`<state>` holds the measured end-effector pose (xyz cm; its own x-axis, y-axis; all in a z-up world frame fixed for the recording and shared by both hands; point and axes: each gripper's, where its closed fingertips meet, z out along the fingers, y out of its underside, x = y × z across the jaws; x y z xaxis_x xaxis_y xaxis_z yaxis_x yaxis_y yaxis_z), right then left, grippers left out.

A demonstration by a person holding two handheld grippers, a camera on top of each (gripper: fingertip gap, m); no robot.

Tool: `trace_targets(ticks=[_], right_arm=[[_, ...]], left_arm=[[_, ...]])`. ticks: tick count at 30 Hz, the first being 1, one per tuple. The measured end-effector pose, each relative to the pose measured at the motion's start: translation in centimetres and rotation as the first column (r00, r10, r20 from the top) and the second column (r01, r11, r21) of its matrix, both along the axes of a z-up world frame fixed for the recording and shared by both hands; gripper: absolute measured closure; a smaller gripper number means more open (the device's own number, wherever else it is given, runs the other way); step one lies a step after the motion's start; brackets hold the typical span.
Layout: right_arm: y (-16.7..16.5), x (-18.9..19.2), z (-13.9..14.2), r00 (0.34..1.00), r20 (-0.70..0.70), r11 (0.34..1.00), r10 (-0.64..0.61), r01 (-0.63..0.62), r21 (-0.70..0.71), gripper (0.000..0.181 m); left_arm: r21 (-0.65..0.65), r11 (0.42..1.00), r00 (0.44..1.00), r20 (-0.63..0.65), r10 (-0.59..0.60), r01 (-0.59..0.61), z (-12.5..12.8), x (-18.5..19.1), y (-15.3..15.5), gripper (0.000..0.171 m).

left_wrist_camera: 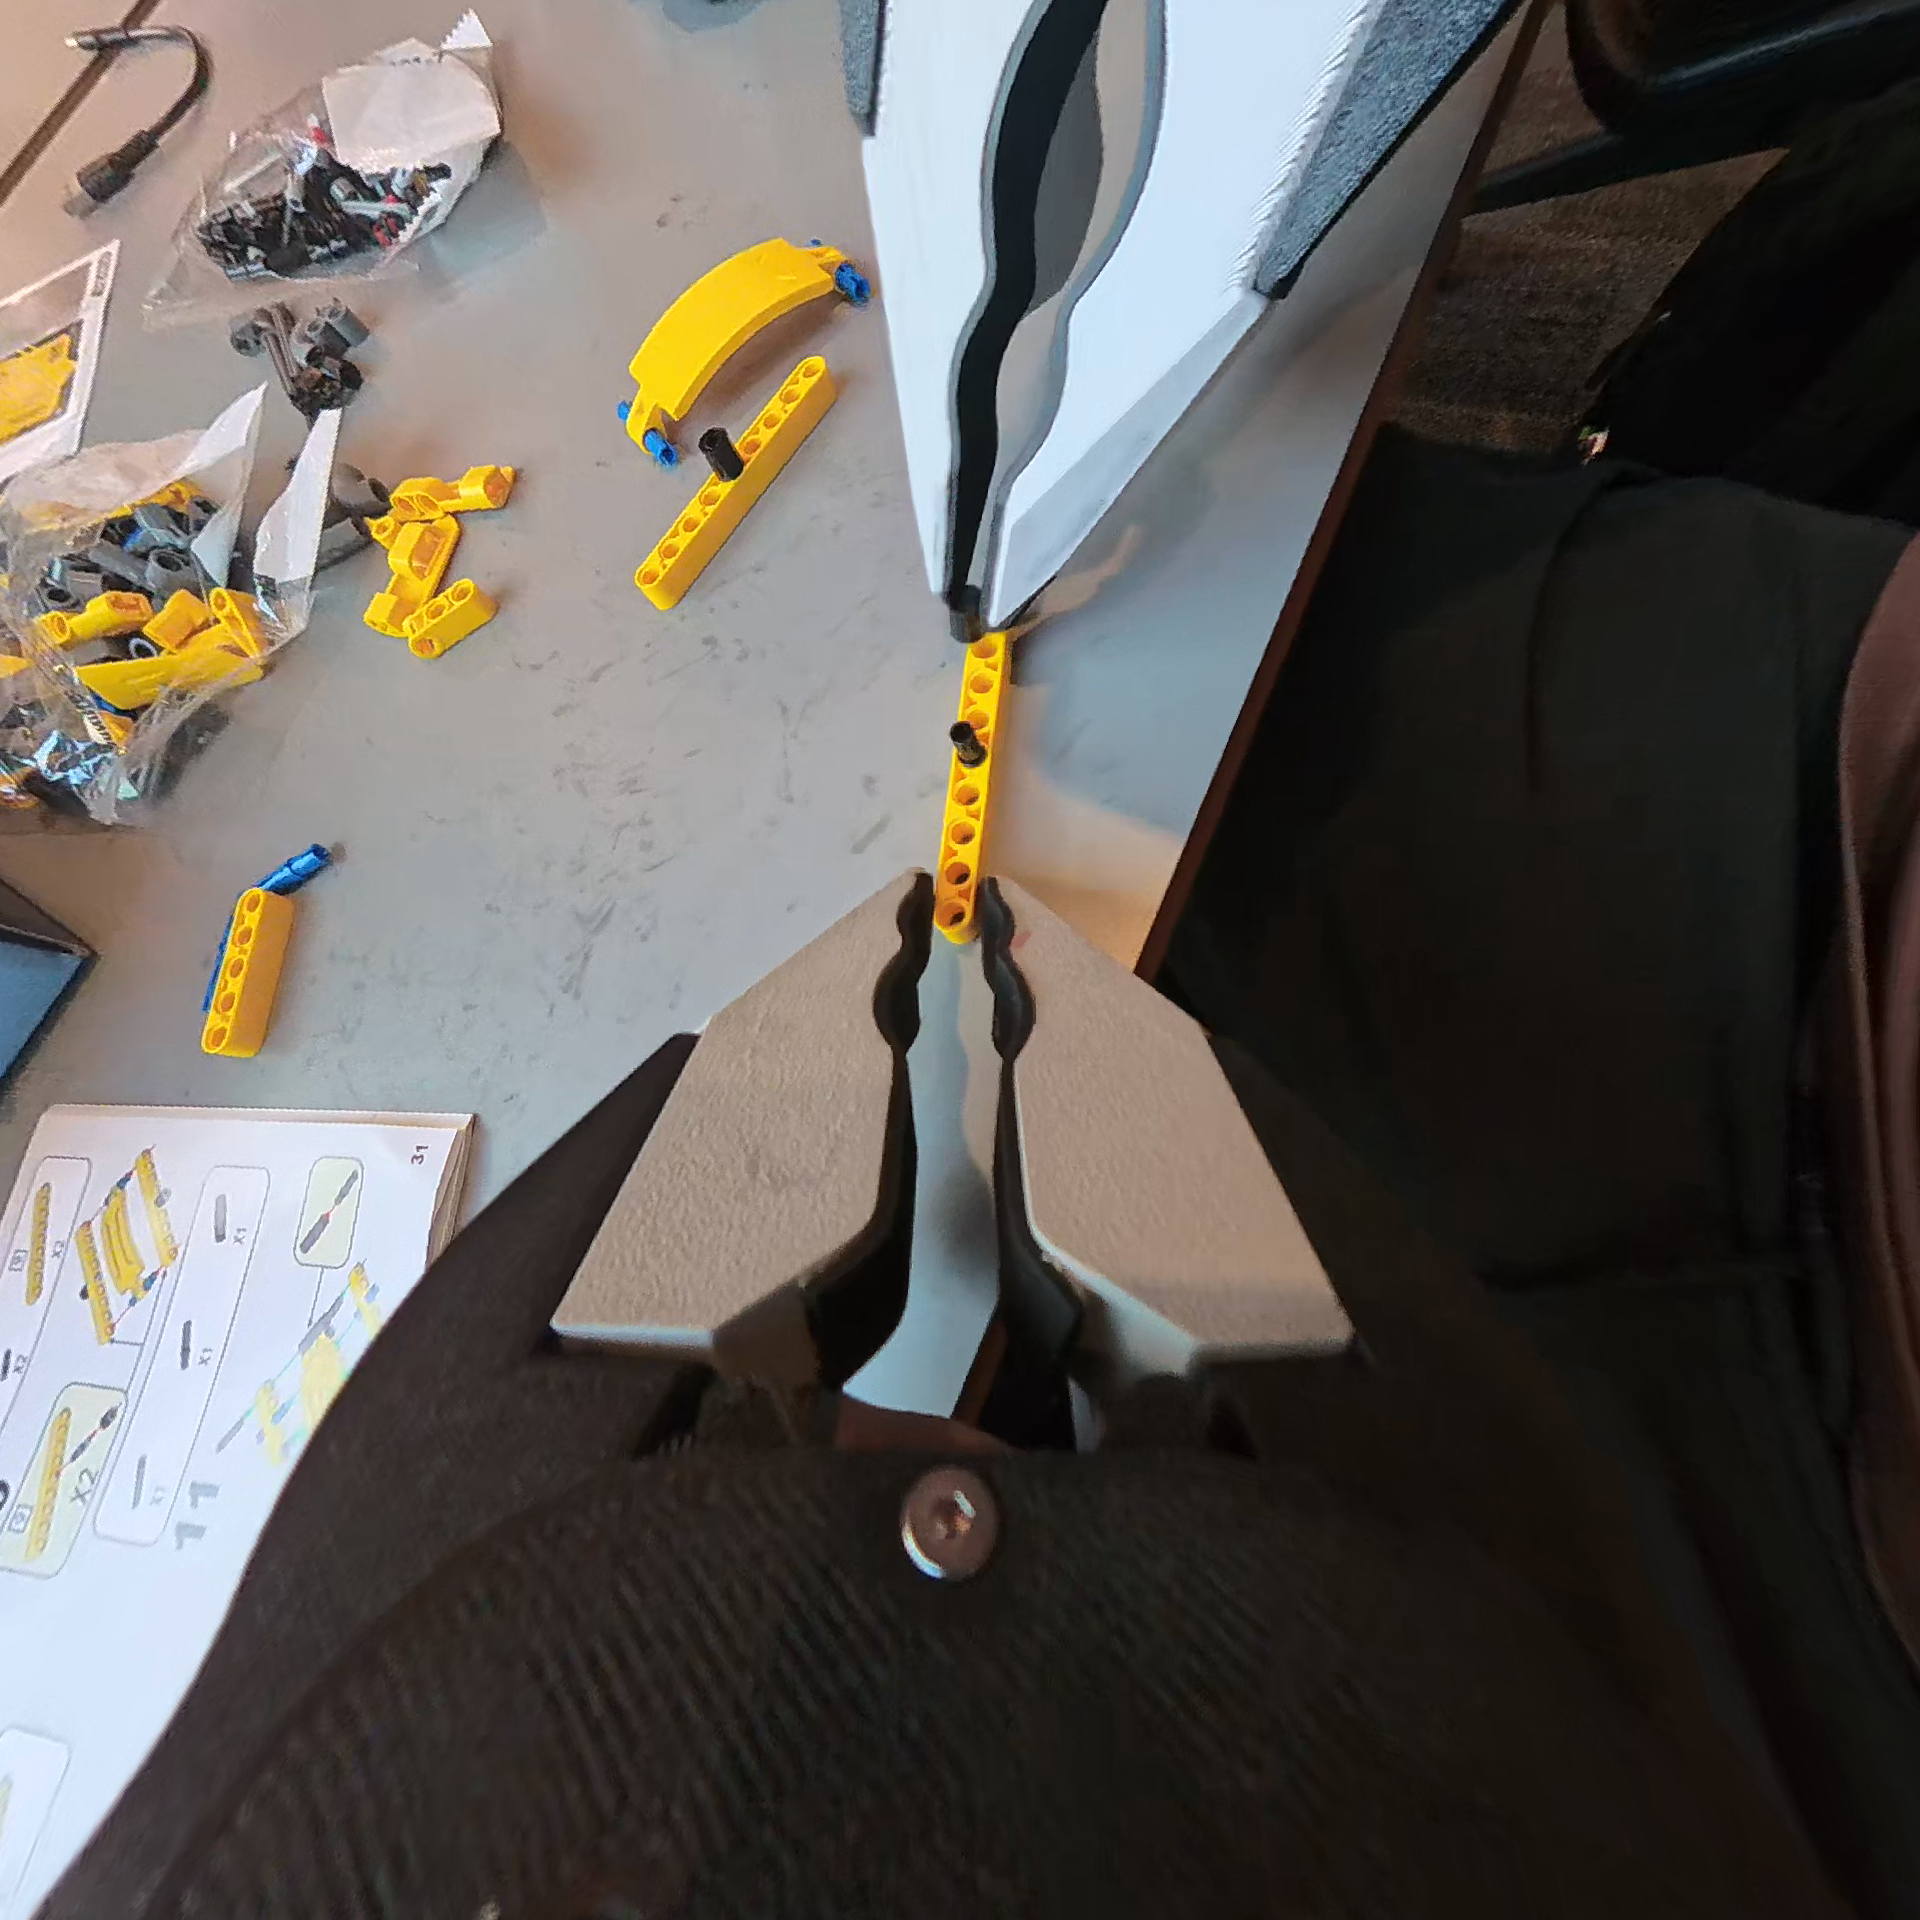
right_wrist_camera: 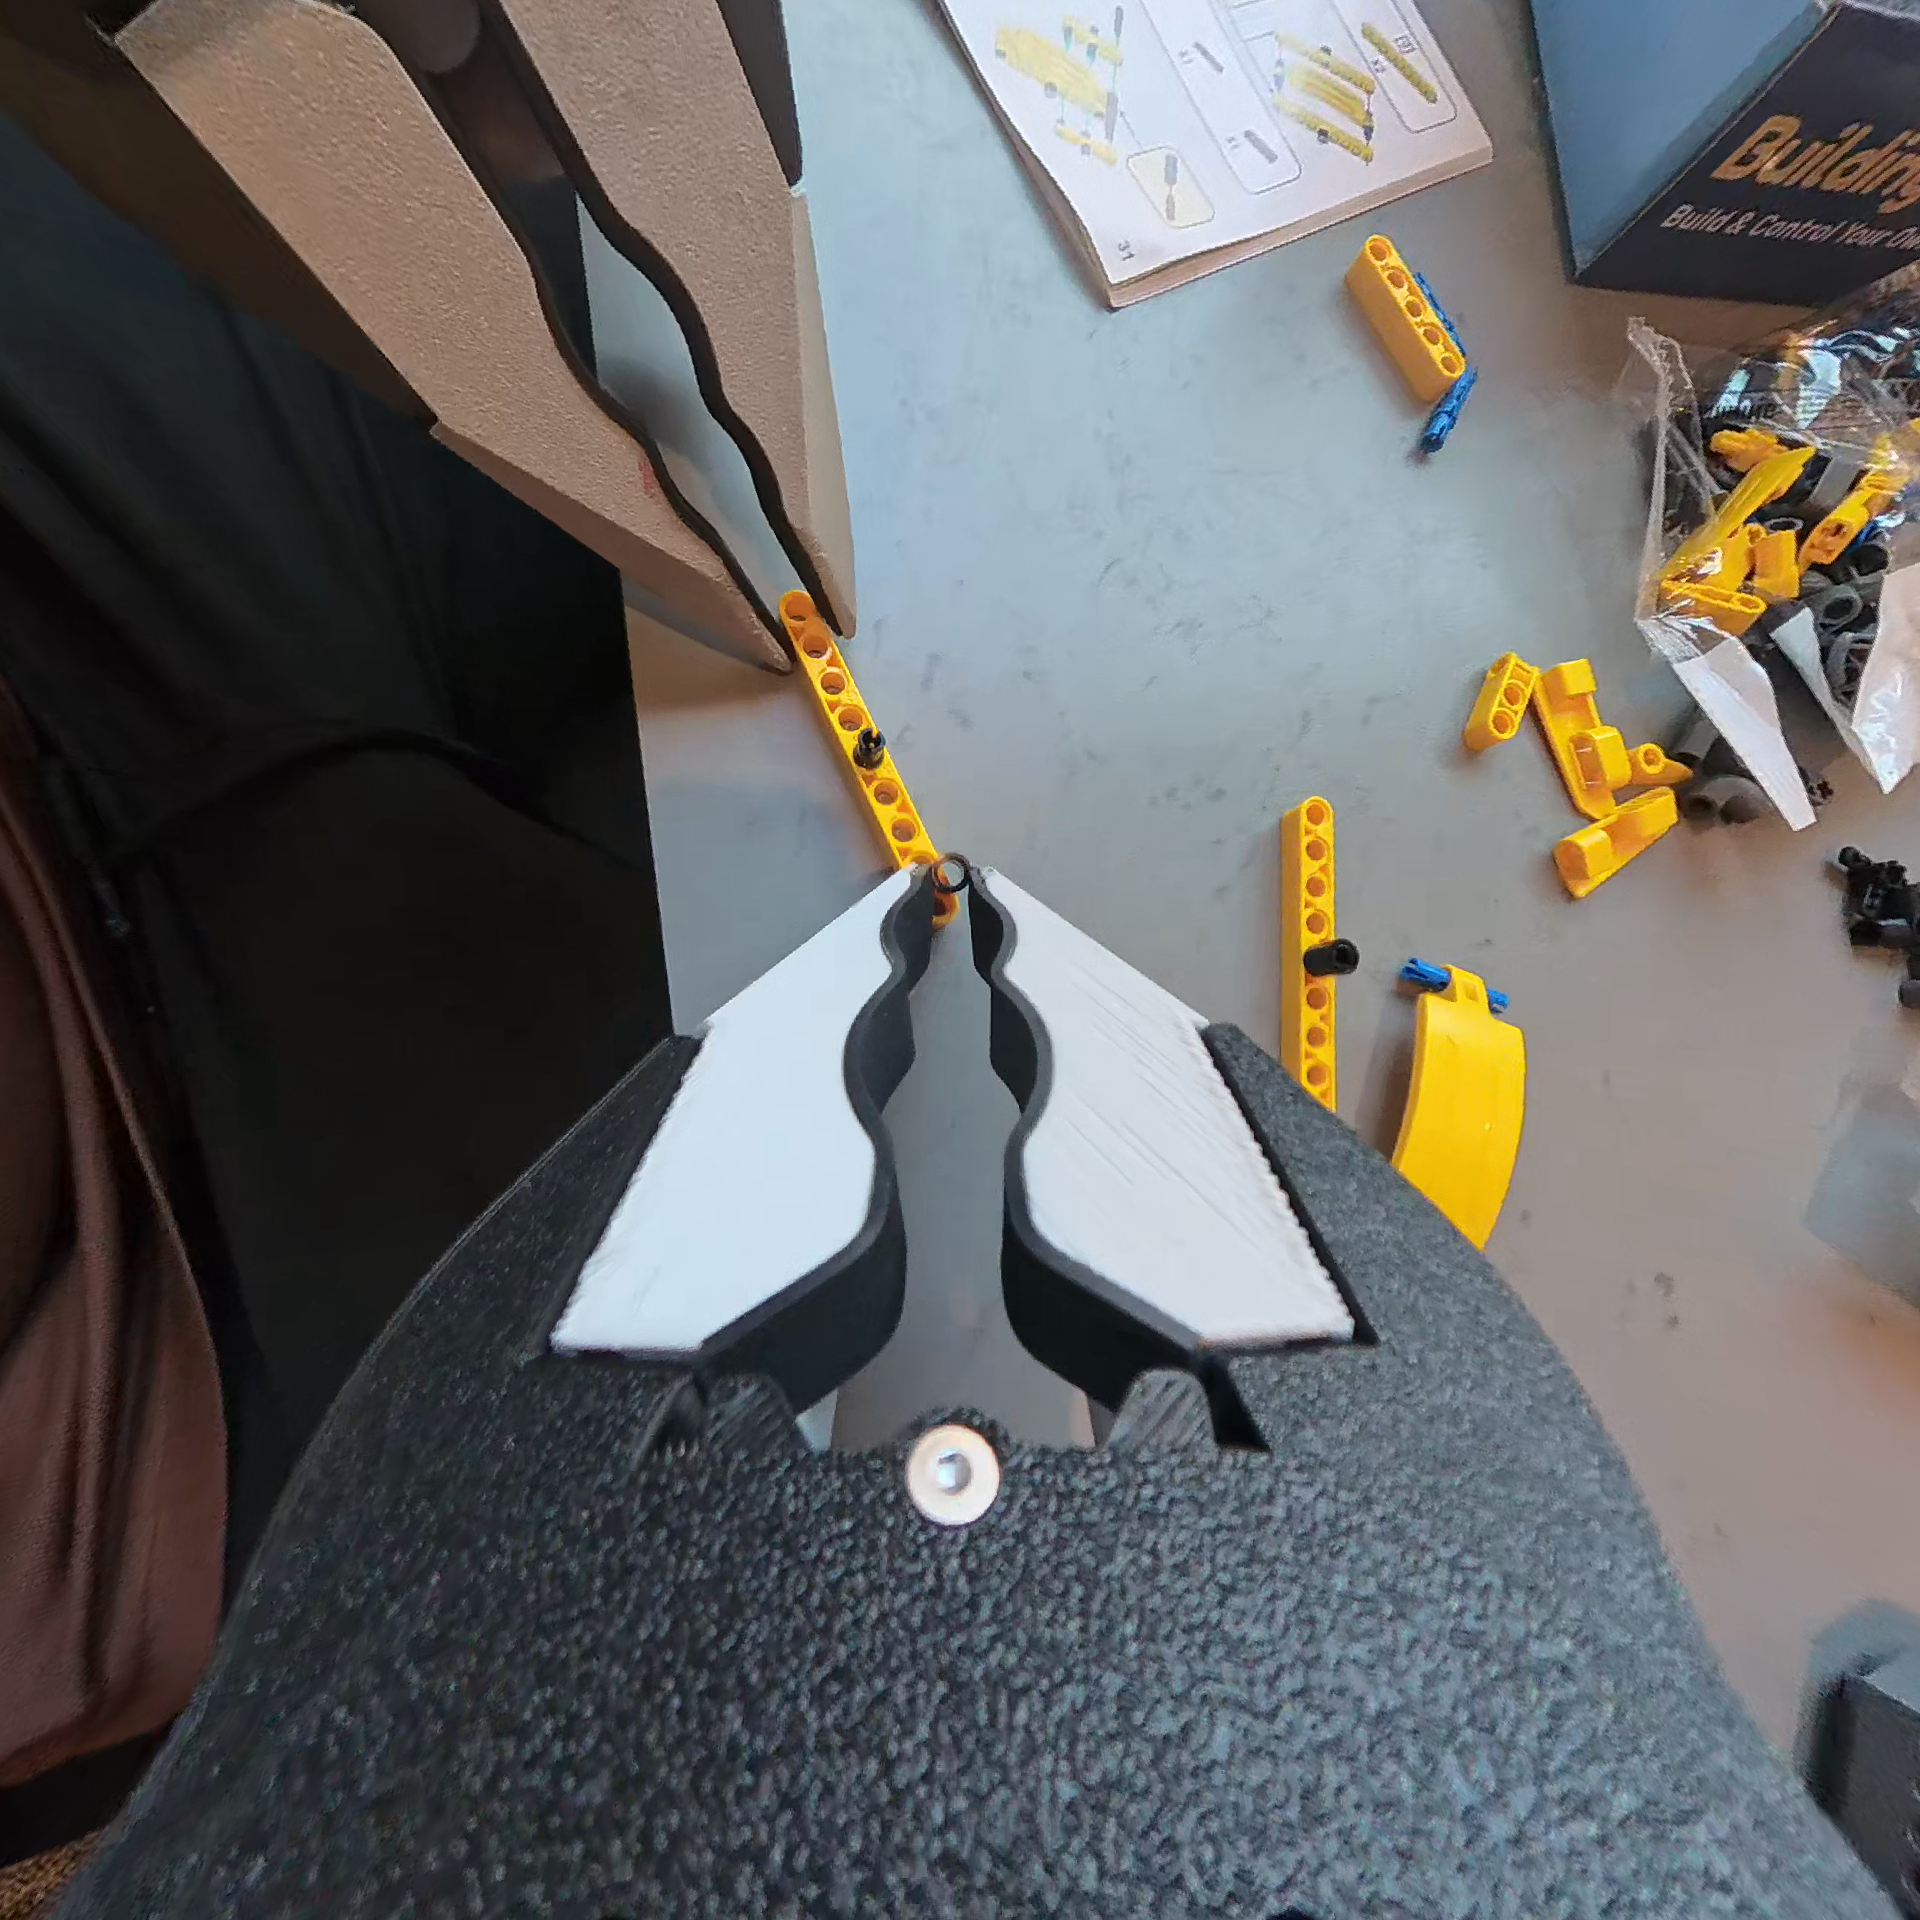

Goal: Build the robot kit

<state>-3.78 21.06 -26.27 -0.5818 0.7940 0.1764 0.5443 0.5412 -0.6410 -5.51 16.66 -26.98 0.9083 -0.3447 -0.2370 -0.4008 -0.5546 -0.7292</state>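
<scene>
A long yellow beam with holes [left_wrist_camera: 971,800] is held over the grey table near its edge. My left gripper [left_wrist_camera: 956,896], with tan fingers, is shut on the beam's near end; it also shows in the right wrist view [right_wrist_camera: 821,634]. My right gripper [right_wrist_camera: 948,881], with white fingers, is shut on a small black pin [right_wrist_camera: 948,871] at the beam's other end [right_wrist_camera: 894,800]. In the left wrist view this gripper [left_wrist_camera: 977,615] comes down from above onto that end. A second black pin [left_wrist_camera: 966,743] sticks out of the beam's middle.
On the table lie another yellow beam with a black pin [left_wrist_camera: 738,499], a curved yellow panel [left_wrist_camera: 727,332], a short yellow beam with blue pins [left_wrist_camera: 247,971], loose small parts [left_wrist_camera: 431,561], open parts bags [left_wrist_camera: 114,613], an instruction booklet [left_wrist_camera: 208,1299] and a dark box [right_wrist_camera: 1745,135]. Someone's dark clothing [left_wrist_camera: 1558,935] lies past the table edge [left_wrist_camera: 1299,623]. Tip to tip, the grippers are about 6 cm apart.
</scene>
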Motion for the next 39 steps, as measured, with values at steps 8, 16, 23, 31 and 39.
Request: trace_targets(ticks=[8, 16, 23, 31, 39], right_arm=[[-0.3, 0.6, 0.0, 1.000, 0.017, 1.000, 0.019, -0.019, -0.018, 0.175], [-0.4, 0.1, 0.3, 1.000, 0.001, 0.999, 0.016, -0.016, -0.028, 0.175], [-1.3, -0.6, 0.7, 1.000, -0.016, 0.999, 0.025, -0.026, -0.042, 0.175], [-1.6, -0.5, 1.1, 0.999, -0.026, 0.998, 0.029, -0.030, -0.046, 0.175], [-1.9, -0.4, 1.0, 0.999, -0.024, 0.998, 0.036, -0.037, -0.051, 0.175]], left_arm=[[0.019, 0.999, 0.999, 0.036, 0.032, -0.032, 0.0, 0.0, 0.5, 0.165], [0.028, 1.000, 0.997, 0.075, 0.010, -0.012, 0.0, 0.3, 0.6, 0.166], [0.035, 0.999, 0.994, 0.109, 0.009, -0.012, 0.0, 0.5, 0.6, 0.167], [0.036, 0.999, 0.994, 0.107, 0.008, -0.012, 0.0, 0.5, 0.7, 0.166], [0.035, 0.999, 0.994, 0.109, 0.008, -0.012, 0.0, 0.5, 0.7, 0.166]])
